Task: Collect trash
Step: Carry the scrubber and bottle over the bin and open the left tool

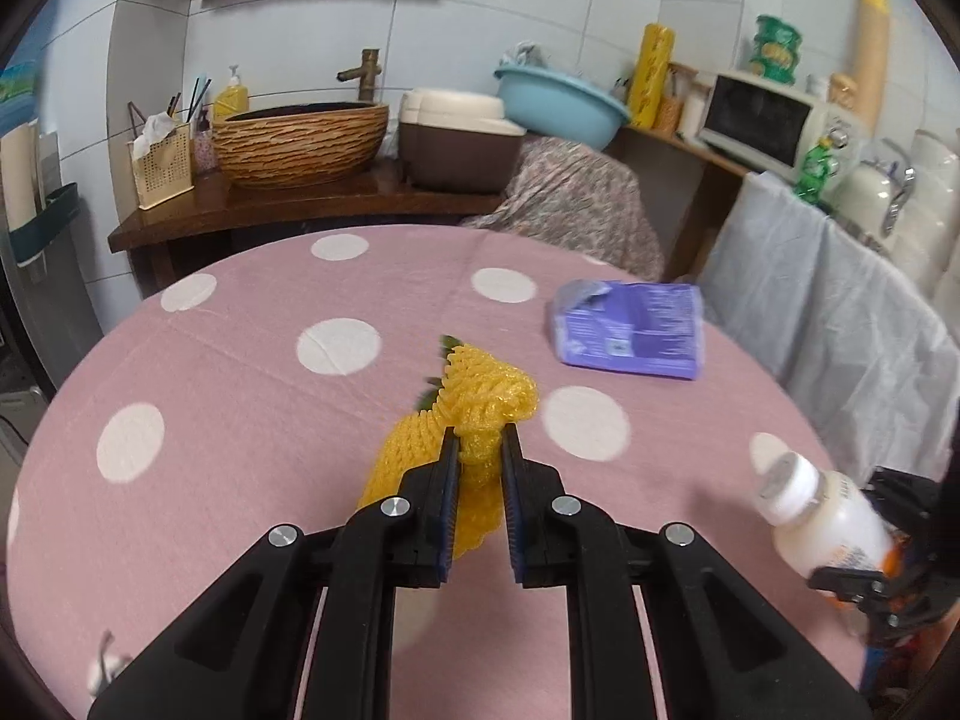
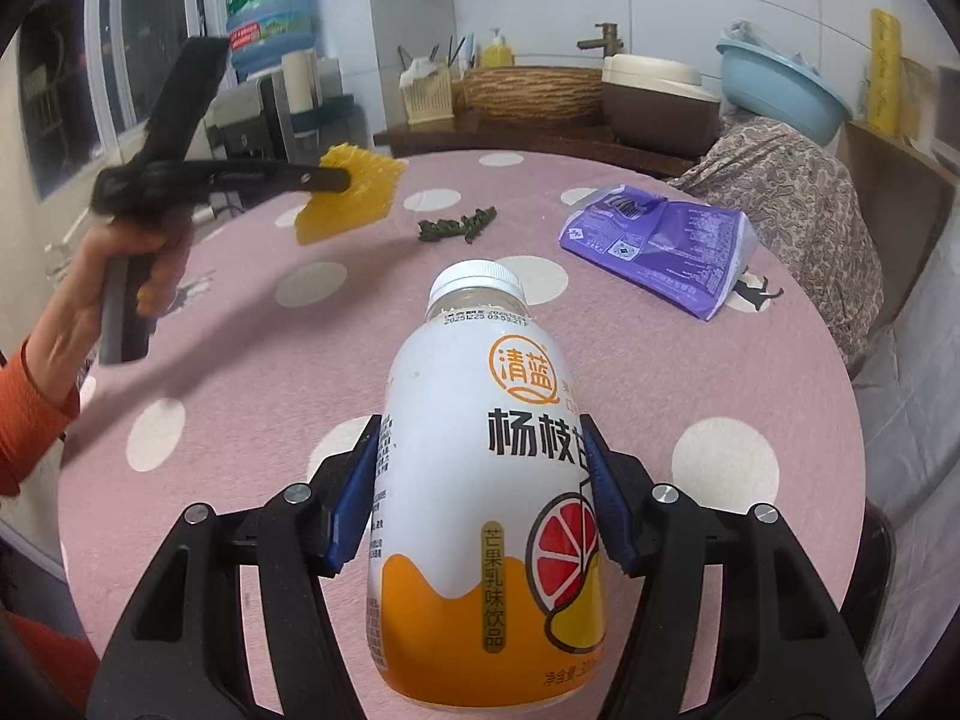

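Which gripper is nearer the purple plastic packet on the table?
Hard to call; probably the right. The right gripper, shut on the white drink bottle, faces the purple plastic packet; the left gripper, holding yellow foam netting, hangs farther left.

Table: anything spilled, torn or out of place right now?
No spill shows. The purple packet lies torn open and crumpled on the table, and a small green scrap lies loose near it. Both are still uncollected.

A woven basin (image 1: 300,144) sits beside a blue tub (image 1: 561,105).
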### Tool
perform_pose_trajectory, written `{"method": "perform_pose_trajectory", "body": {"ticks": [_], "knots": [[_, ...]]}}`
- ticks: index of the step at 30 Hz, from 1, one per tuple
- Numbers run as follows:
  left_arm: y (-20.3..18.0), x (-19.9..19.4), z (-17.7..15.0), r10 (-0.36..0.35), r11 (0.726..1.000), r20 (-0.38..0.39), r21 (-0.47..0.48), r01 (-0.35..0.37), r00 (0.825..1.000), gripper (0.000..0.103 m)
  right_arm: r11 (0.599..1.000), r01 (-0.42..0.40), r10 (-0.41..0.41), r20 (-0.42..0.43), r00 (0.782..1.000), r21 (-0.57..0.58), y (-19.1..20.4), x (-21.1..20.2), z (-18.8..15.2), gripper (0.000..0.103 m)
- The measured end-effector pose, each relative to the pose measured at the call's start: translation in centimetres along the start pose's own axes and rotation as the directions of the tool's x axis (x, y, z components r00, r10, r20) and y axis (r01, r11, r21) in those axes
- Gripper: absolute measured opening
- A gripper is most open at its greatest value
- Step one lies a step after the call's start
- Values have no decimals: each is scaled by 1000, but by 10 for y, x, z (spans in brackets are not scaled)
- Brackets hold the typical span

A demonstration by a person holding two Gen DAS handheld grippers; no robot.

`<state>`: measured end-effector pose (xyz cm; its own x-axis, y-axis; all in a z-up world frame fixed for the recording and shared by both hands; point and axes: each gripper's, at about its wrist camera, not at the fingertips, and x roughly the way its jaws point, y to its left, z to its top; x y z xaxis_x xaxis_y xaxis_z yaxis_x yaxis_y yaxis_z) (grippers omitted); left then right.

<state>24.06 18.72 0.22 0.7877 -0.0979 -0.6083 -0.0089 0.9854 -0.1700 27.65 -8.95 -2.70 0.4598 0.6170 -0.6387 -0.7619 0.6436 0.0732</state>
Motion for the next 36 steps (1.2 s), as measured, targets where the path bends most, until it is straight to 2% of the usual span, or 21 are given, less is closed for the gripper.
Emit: {"method": "perform_pose_trajectory", "body": {"ticks": [4,7,10,14,16,19,22,25,27,32,36], "knots": [[-33,-23,-16,-97,995,28,6,97,995,14,997,-17,12,64,998,71,0,-22,-17,62],[-67,-31,-27,-176,984,21,33,176,984,14,992,18,-32,107,994,126,-5,-42,-35,62],[-107,-33,-38,-252,966,3,62,252,968,14,984,30,-53,130,990,176,-13,-57,-51,62],[-159,-26,-51,-335,935,-43,107,338,941,14,963,98,-139,152,979,251,-30,-87,-83,62],[-186,-16,-54,-377,914,-84,124,385,922,14,947,129,-181,159,971,293,-40,-100,-99,62],[-228,0,-60,-413,886,-139,165,433,900,14,904,233,-300,146,943,358,-59,-125,-128,62],[-271,21,-60,-453,854,-208,179,489,867,14,856,325,-400,117,909,403,-78,-145,-151,62],[-308,44,-60,-477,832,-274,165,530,835,14,805,396,-476,82,876,443,-95,-160,-173,62],[-336,62,-57,-484,820,-319,160,549,815,14,775,408,-500,73,863,482,-107,-168,-186,62],[-393,98,-54,-459,811,-384,187,555,801,14,716,455,-552,32,833,529,-127,-183,-214,62],[-421,126,-57,-425,818,-423,199,540,800,14,679,480,-579,4,815,556,-140,-189,-230,62]]}}
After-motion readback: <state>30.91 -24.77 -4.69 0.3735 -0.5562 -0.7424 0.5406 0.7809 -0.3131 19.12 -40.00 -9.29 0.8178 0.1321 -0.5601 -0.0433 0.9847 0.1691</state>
